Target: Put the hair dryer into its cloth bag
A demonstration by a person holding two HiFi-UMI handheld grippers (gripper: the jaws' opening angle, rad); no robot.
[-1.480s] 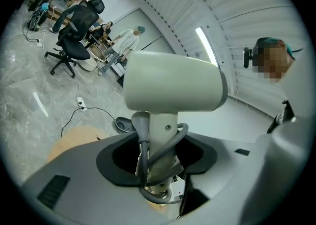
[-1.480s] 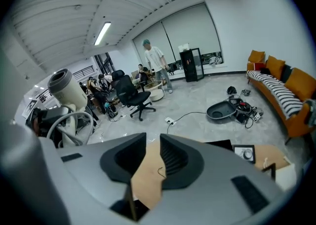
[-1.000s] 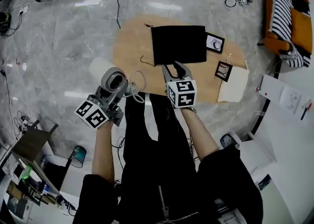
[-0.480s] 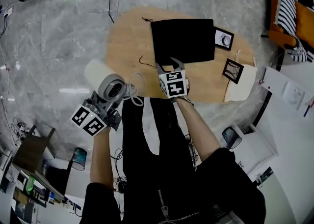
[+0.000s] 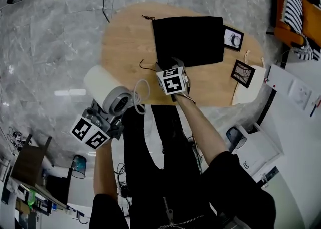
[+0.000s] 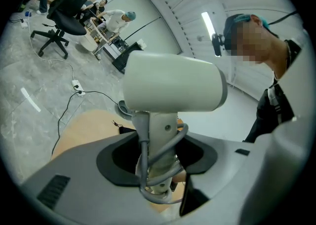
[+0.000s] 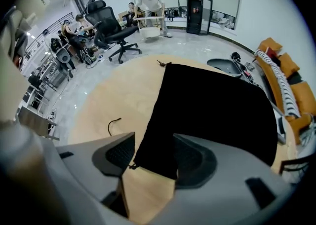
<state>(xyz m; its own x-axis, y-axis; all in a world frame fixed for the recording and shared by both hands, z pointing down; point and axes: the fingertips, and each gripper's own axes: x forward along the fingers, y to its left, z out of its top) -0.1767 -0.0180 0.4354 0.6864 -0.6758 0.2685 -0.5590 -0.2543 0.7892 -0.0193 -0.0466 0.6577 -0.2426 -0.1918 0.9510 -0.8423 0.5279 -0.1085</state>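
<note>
Nearest the camera, the left gripper (image 5: 111, 116) is seen clenched on the handle of the hair dryer (image 5: 109, 94). In the left gripper view the jaws of the left gripper (image 6: 155, 162) are pressed on either side of that handle, round which the grey cord (image 6: 147, 172) is looped. The hair dryer (image 6: 173, 83) is held upright with its pale barrel lying crosswise above the jaws. It is carried clear of the table (image 5: 125, 42), at the near left edge, and is not yet in the bag.

Just beyond, the right gripper (image 5: 171, 67) is pointed steeply down at the tabletop. Its jaws have just been opening and are spread wide. In the right gripper view the near corner of the black cloth bag (image 7: 212, 105) is seen lying between the jaws of the right gripper (image 7: 153, 157) (the pads are not pressed on it). A thin black drawstring (image 7: 114, 123) is curled on the wood to the left of that corner.

The cloth bag (image 5: 189, 39) is spread flat across the middle of the table. To its right, two small framed cards (image 5: 233, 38) are laid, and a pale cloth pouch (image 5: 249, 86) hangs over the table's edge. Farther off, grey marble floor (image 5: 50, 47) and a striped orange sofa (image 5: 296, 2) are seen.
</note>
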